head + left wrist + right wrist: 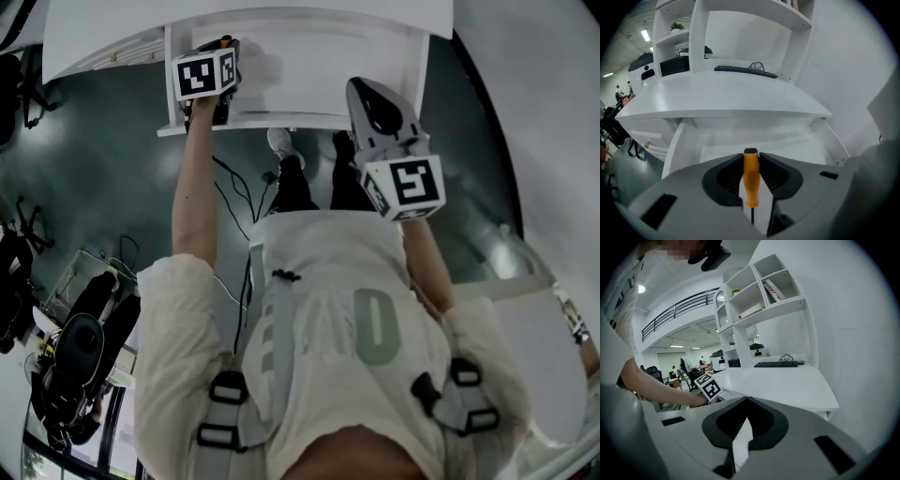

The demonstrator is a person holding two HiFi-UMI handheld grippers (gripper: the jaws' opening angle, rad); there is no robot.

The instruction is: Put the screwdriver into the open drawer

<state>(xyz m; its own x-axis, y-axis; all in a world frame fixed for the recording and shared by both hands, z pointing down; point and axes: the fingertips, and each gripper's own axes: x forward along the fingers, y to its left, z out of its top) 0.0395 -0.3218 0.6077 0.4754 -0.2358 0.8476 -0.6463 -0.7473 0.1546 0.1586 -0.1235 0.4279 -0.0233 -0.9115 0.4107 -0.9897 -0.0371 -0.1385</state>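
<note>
- Your left gripper (751,155) fingers (777,176) clench the orange screwdriver (750,180) above the open drawer (677,145).
- Your right gripper (746,401) fingers (765,422) are clenched, empty, by the drawer's right end.

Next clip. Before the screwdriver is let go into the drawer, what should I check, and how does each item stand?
1. Screwdriver held by left gripper: ok, jaws pressed on the orange handle.
2. Drawer open: ok.
3. Left gripper over the drawer: ok, by the head view.
4. Landing spot under the blade: cannot tell, the gripper's body hides it.
5. Right gripper clear of the left one: ok, shut, nothing in it.
</note>
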